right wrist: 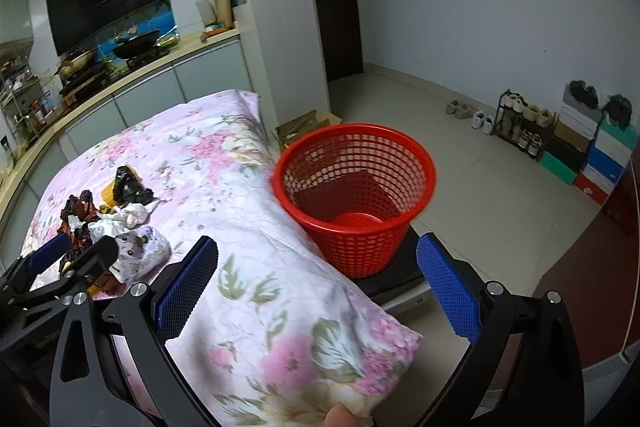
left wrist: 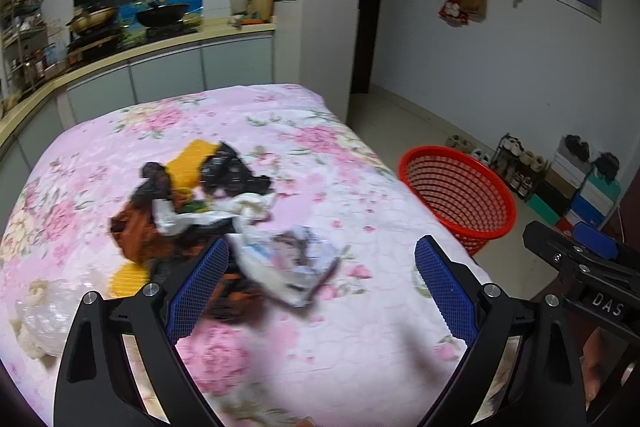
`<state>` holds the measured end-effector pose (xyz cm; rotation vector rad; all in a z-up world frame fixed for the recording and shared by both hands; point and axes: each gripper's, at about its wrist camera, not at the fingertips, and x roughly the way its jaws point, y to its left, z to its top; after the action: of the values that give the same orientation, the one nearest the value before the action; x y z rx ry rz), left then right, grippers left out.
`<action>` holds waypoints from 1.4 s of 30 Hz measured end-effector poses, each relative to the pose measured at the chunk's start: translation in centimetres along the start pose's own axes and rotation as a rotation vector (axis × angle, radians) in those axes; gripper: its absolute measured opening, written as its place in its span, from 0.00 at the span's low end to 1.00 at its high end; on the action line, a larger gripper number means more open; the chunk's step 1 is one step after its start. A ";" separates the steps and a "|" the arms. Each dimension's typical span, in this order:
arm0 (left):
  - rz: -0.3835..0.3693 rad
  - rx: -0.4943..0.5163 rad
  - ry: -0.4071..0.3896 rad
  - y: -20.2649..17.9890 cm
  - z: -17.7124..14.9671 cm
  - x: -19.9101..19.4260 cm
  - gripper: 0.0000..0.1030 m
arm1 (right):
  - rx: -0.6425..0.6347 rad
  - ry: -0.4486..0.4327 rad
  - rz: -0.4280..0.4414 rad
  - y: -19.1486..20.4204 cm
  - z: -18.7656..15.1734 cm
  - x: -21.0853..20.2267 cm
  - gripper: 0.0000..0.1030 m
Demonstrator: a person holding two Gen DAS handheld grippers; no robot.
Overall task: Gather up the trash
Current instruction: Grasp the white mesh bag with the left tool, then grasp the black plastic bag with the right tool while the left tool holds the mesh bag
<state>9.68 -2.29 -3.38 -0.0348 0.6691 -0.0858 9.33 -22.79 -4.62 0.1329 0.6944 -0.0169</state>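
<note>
Left gripper (left wrist: 322,281) with black angular frame, blue mesh-textured pads (left wrist: 446,285), silver round screws near each finger base, right gripper (right wrist: 318,281) identical, white letters "DAS" on its side

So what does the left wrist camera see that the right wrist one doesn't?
Only the left wrist view shows the clear plastic bag at the cloth's near left edge. Only the right wrist view shows the red basket's empty bottom, a cardboard box behind it and a fingertip at the bottom. Both show the trash pile, the floral cloth, the red basket, the shoe rack and both open grippers: left, right.
</note>
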 end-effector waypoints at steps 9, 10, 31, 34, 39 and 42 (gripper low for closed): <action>0.130 -0.120 -0.051 9.4 0.6 -5.3 0.89 | -0.052 0.028 0.089 3.7 0.5 0.9 0.93; 0.156 -0.132 -0.057 10.6 0.5 -6.0 0.89 | -0.058 0.029 0.098 4.1 0.5 1.0 0.93; 0.253 -0.247 0.098 25.0 -7.2 -7.5 0.88 | -0.152 0.042 0.173 9.3 0.3 0.4 0.93; 0.238 -0.248 0.123 25.2 -7.8 -5.8 0.86 | -0.145 0.049 0.174 9.3 0.2 0.5 0.93; 0.213 -0.265 0.145 25.9 -8.4 -4.3 0.52 | -0.138 0.075 0.187 9.4 -0.1 1.2 0.93; 0.195 -0.280 0.139 26.3 -8.8 -4.4 0.38 | -0.139 0.084 0.192 9.5 -0.3 1.5 0.93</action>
<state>2.57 24.22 -9.10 -0.2345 0.8163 0.1956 10.79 -13.34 -4.71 0.0665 0.7619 0.2212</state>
